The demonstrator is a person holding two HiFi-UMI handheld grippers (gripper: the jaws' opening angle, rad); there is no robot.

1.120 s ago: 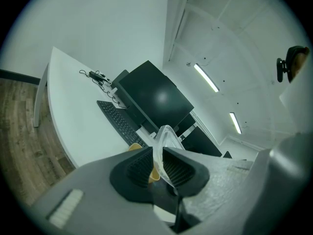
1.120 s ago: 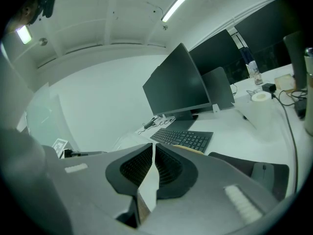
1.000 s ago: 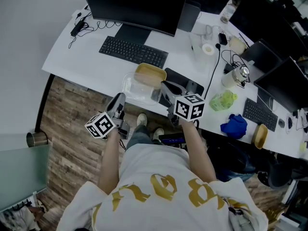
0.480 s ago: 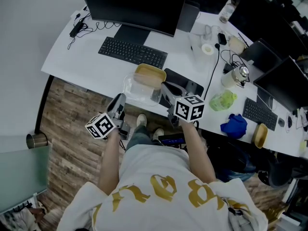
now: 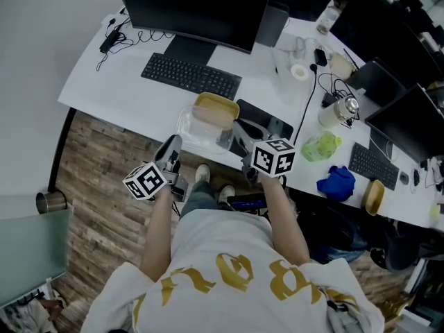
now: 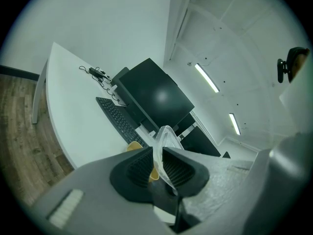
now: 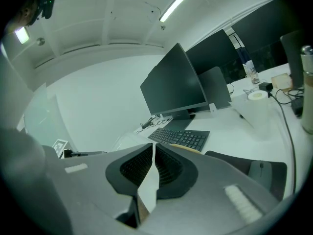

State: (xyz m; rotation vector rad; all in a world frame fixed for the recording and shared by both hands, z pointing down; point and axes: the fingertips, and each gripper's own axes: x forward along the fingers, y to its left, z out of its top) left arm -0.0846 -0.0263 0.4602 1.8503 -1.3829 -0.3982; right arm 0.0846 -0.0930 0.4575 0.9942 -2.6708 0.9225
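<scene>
The clear plastic bag [image 5: 196, 132] is sitting over the near edge of the white desk [image 5: 104, 82], spanning the gap between your two tools. A yellow item [image 5: 212, 107] is showing at its far side; I can't tell whether it is inside the film or just behind it.

You're gripping the bag's left edge with the left gripper [image 5: 171, 144] and its right edge with the right gripper [image 5: 236, 126]. The head view is giving you that whole layout, with both marker cubes close in front of your body, but it isn't showing the pads themselves.

The gripper views are filling that in. In the left gripper view the jaws are clamping together on a fold of clear film, which is standing up out of the pads, and the yellow item is peeking past the left pad. In the right gripper view a thin pale sheet of the bag is running down between the pads, and the jaws are pressing on it from both sides. There the yellow item is showing only as a sliver beyond the right jaw.

Moving outward, the black keyboard [image 5: 191, 75] is lying just beyond the bag, with the dark monitor [image 5: 198, 5] standing behind it. A dark mouse pad [image 5: 267, 120] is lying just right of the bag. Further right, only the head view is catching a green thing [image 5: 320, 145] and a blue cloth [image 5: 336, 184], well apart from your tools. The wooden floor [image 5: 97, 179] is showing below the left gripper.
</scene>
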